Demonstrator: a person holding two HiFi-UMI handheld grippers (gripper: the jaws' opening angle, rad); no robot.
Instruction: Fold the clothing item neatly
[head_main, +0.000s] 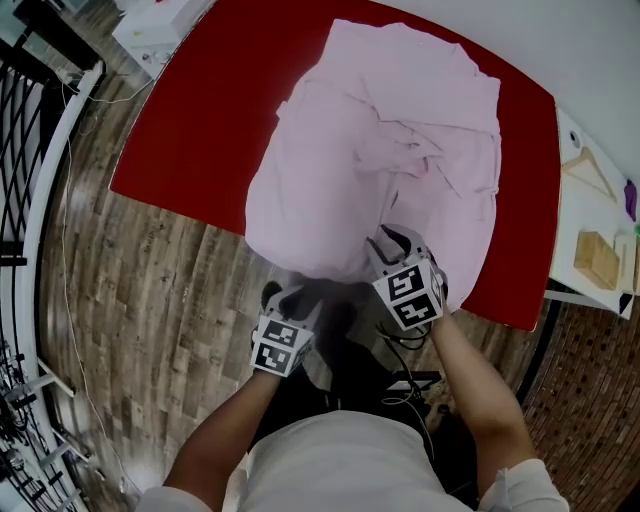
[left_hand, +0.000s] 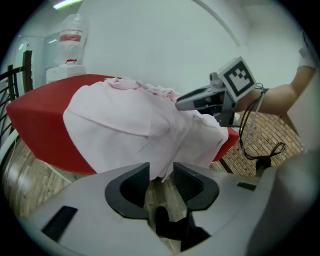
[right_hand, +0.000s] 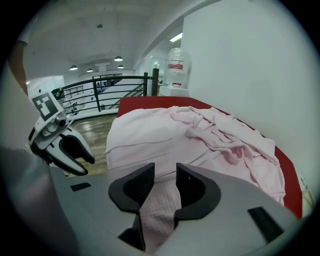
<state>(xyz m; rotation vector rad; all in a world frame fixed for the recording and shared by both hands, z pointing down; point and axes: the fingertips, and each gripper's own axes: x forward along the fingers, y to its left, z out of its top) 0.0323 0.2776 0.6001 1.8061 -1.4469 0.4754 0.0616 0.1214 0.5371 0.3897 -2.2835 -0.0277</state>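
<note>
Pink garment (head_main: 385, 150) lies rumpled on red table (head_main: 200, 110), its near hem draped over the front edge. Left gripper (left_hand: 161, 181): jaws apart, hem tip dangling between them, unpinched. Right gripper (right_hand: 165, 182): jaws apart, cloth between them, not clamped.

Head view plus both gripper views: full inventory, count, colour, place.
garment: one, pale pink, crumpled on the table, near edge hanging over the table's front
table: one, red top
water dispenser: one, white with clear bottle, beyond the table's far end
hanger: one, wooden, on the white side surface at right
block: one, wooden-looking, same surface
railing: one, black, beside the wooden floor
left gripper: grey, jaws apart, garment hem hanging between their tips
right gripper: grey, jaws apart over garment fabric
forearms: two, bottom of head view
</note>
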